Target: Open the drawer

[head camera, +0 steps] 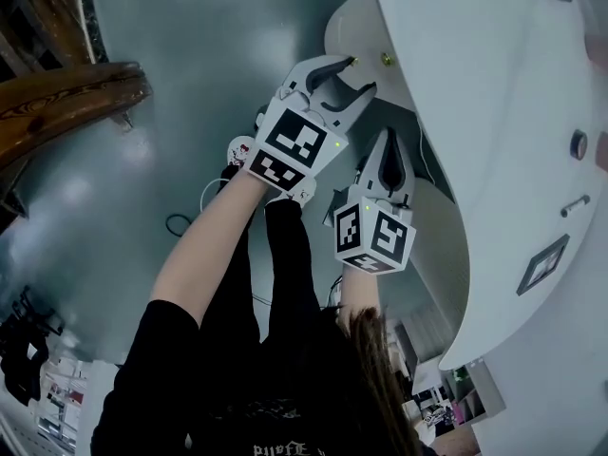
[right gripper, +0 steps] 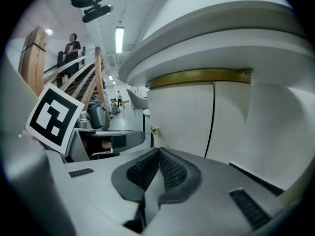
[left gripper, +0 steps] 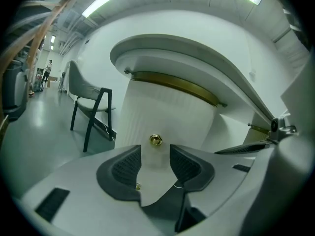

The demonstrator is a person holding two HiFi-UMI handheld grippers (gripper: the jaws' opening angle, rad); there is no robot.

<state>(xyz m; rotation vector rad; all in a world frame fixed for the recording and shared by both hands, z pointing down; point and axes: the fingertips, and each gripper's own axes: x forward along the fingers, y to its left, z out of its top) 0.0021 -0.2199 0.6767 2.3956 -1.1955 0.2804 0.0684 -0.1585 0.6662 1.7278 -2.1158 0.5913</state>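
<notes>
Grey polished floor (head camera: 171, 84) below; white curved desk (head camera: 494, 112) at right.

Head view: left gripper (head camera: 347, 74) foremost, close to desk's front; right gripper (head camera: 388, 142) just behind and beside it.

Left gripper view: jaws apart, nothing between them. Brass knob (left gripper: 155, 140) on white drawer front (left gripper: 167, 112) lies centred just beyond tips, not yet touched. Good practice: advance straight, keep knob centred, close behind its head, then pull level outward.

Right gripper view: jaws together, empty. Knob off to left; best kept clear of drawer's path.
</notes>
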